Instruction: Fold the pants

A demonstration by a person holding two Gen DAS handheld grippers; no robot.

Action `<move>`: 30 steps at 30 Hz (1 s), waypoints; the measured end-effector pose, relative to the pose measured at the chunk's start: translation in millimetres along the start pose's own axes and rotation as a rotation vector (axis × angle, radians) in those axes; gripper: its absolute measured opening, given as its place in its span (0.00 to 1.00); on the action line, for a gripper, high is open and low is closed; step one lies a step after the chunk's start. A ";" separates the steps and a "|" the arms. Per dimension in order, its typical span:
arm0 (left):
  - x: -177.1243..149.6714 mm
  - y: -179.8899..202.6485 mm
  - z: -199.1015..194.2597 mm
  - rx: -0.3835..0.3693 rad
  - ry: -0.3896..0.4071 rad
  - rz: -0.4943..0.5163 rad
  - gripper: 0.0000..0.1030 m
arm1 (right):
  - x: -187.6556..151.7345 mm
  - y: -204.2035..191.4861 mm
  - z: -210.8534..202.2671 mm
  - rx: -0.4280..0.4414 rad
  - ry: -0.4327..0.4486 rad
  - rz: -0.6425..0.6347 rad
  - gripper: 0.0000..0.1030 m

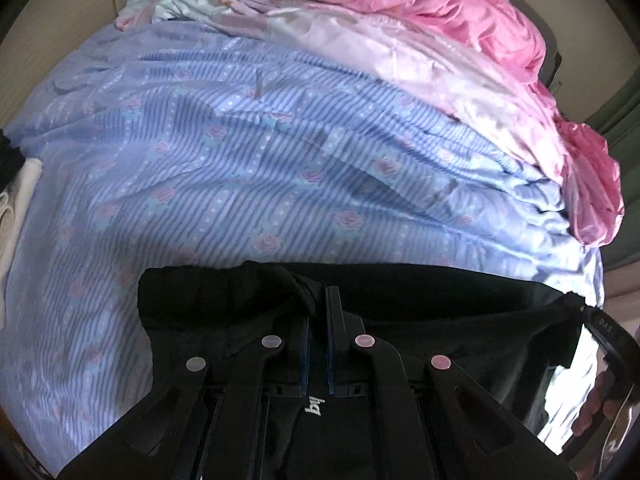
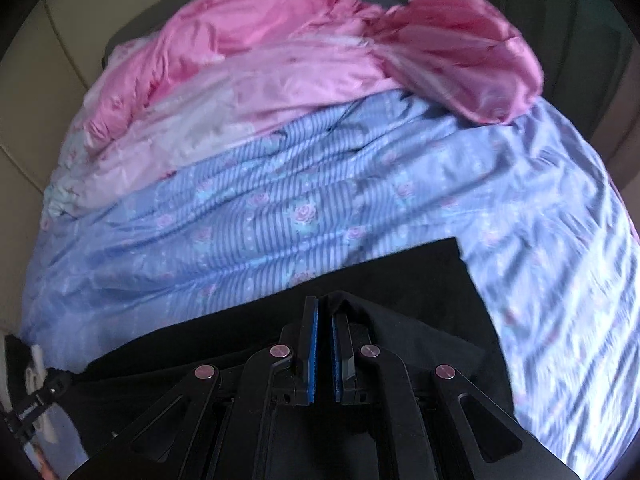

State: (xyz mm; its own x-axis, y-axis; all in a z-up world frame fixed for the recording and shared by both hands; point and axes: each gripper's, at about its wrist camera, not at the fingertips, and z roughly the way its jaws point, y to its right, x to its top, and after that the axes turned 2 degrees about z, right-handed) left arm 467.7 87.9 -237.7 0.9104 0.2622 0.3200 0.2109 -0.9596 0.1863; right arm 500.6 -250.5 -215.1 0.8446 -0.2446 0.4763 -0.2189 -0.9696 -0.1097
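Left gripper (image 1: 319,300): jaws nearly together, clamped on a bunched fold of the black pants (image 1: 420,320) right at the tips; cloth spills to both sides of the fingers and back under the linkage, where a small white embroidered mark (image 1: 315,405) shows

Right gripper (image 2: 324,308): blue pads (image 2: 313,354) drawn close, a ridge of the same black fabric pinched at the tips and draping off to the right of the fingers; a squared corner of the pants lies just ahead and right of them

Pants, position: directly under and ahead of both sets of fingers, resting on the blue striped rose-print bedsheet (image 1: 240,152). Long axis runs crosswise to both grippers, one hand on each end of the near edge, neither plainly nearer; which end is the waistband is probably not decidable in this dark cloth

Beyond the fingers: open sheet, then a pale pink satin quilt (image 1: 420,60), well apart from the pants

Coming move, judged: carry the held edge forward over the open sheet
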 end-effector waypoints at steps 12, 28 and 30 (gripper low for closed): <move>23.8 1.5 34.4 0.023 -0.089 0.057 0.31 | 17.8 -18.8 60.9 -0.052 -0.064 -0.100 0.09; -22.6 75.5 -54.1 0.100 0.180 0.420 0.74 | 14.7 7.7 -63.4 -0.009 0.208 -0.263 0.57; -41.4 90.9 -50.1 0.068 0.168 0.444 0.74 | 5.4 28.2 -73.8 0.001 0.208 -0.262 0.57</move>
State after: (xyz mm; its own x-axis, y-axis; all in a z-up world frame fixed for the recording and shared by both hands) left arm 431.4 -5.1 -187.4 0.8489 -0.1668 0.5016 -0.1570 -0.9856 -0.0621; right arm 463.0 -278.3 -151.2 0.7541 0.0206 0.6564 -0.0072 -0.9992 0.0397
